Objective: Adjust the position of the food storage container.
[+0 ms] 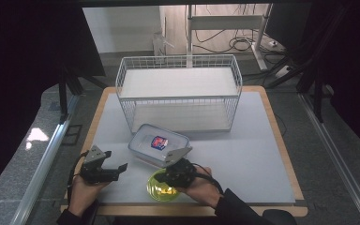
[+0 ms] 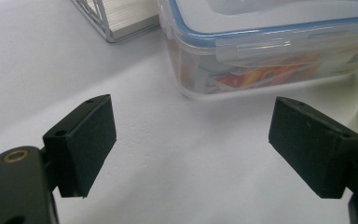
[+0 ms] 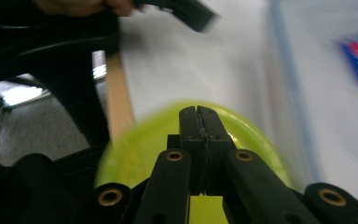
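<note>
Carefully, with the right gripper (image 1: 174,171) over the green bowl (image 1: 158,188) at the near edge, jaws pressed together on nothing, part them before taking its rim, while the left gripper (image 1: 117,169), jaws apart and empty, waits left of the box (image 1: 158,144) on the tabletop (image 1: 253,154).

Overhead view, two close tool cameras

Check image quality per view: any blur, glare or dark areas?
High view: dim, dark at both sides, glare patch on the floor. Left gripper view: sharp on the fingers, clear container slightly soft. Right gripper view: shut right gripper crisp, green bowl and background motion-smeared.
</note>
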The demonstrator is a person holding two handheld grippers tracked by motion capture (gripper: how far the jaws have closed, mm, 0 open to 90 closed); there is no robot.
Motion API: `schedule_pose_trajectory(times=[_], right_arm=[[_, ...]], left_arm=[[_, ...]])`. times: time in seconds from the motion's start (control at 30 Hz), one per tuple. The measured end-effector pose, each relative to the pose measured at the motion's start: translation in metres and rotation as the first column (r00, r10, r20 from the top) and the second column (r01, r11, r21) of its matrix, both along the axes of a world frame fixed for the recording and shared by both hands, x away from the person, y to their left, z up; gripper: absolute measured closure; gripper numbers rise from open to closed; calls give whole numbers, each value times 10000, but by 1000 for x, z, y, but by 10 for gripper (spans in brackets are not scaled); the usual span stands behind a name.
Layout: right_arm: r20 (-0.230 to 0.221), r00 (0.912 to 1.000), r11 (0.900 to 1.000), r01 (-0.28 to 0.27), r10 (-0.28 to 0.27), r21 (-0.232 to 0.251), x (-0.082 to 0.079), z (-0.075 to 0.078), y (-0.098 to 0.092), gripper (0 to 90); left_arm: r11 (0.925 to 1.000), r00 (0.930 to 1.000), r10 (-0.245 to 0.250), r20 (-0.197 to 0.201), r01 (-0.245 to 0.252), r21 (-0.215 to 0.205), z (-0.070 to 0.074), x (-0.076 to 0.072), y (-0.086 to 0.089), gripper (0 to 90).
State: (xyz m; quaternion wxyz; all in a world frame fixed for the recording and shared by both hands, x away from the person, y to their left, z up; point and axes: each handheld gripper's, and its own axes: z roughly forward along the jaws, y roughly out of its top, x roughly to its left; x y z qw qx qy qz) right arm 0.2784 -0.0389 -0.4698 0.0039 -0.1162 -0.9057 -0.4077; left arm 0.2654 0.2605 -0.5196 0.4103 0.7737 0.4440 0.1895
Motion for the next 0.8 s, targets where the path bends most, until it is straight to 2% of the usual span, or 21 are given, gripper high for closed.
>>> schedule_pose_trajectory(times=[0.03, 0.07, 0.1, 0.2, 0.3, 0.33, 0.47, 0.53, 0.63, 0.67, 0.77, 0.8], right_arm=[[26, 9998, 9998, -191, 191, -67, -3, 1, 8, 900], [133, 9980, 9979, -621, 624, -210, -9, 1, 23, 900], [133, 9980, 9979, -621, 624, -210, -9, 1, 23, 900], [240, 9939, 9931, -1065, 1078, -491, -16, -2, 39, 900], [288, 9893, 9854, -1397, 1431, -975, -22, -8, 50, 900], [339, 9886, 9814, -1414, 1469, -1295, -24, -12, 50, 900], [-105, 9914, 9845, -1309, 1306, -1170, -21, -14, 44, 900], [63, 9929, 9843, -1170, 1189, -1321, -21, -12, 39, 900], [40, 9954, 9864, -943, 957, -1349, -19, -11, 27, 900], [57, 9974, 9884, -707, 721, -1341, -18, -11, 18, 900], [68, 9987, 9894, -495, 509, -1368, -16, -10, 8, 900], [61, 9996, 9901, -250, 261, -1381, -13, -9, -2, 900]], left_arm=[[10000, 10000, -25, -5, 25, 25, 0, 0, 0, 149], [9999, 10000, -89, -33, 89, 108, -1, 0, -2, 147], [9999, 10000, -89, -33, 89, 108, -1, 0, -2, 147], [9999, 9999, -120, -52, 121, 117, -1, 0, -2, 146], [9999, 9999, -111, -73, 111, 75, -1, 0, -1, 144], [9999, 9999, -105, -82, 106, 55, -1, 0, -1, 143], [9999, 9999, -108, -120, 109, 63, -1, 1, -1, 141], [9999, 9998, -113, -136, 113, 71, -2, 1, -2, 140], [9999, 9998, -101, -148, 102, 67, -2, 1, -1, 140], [9999, 9998, -104, -153, 105, 61, -2, 1, -1, 140], [9999, 9998, -115, -170, 117, 76, -2, 1, -1, 140], [9999, 9998, -114, -179, 115, 76, -2, 1, -2, 140]])
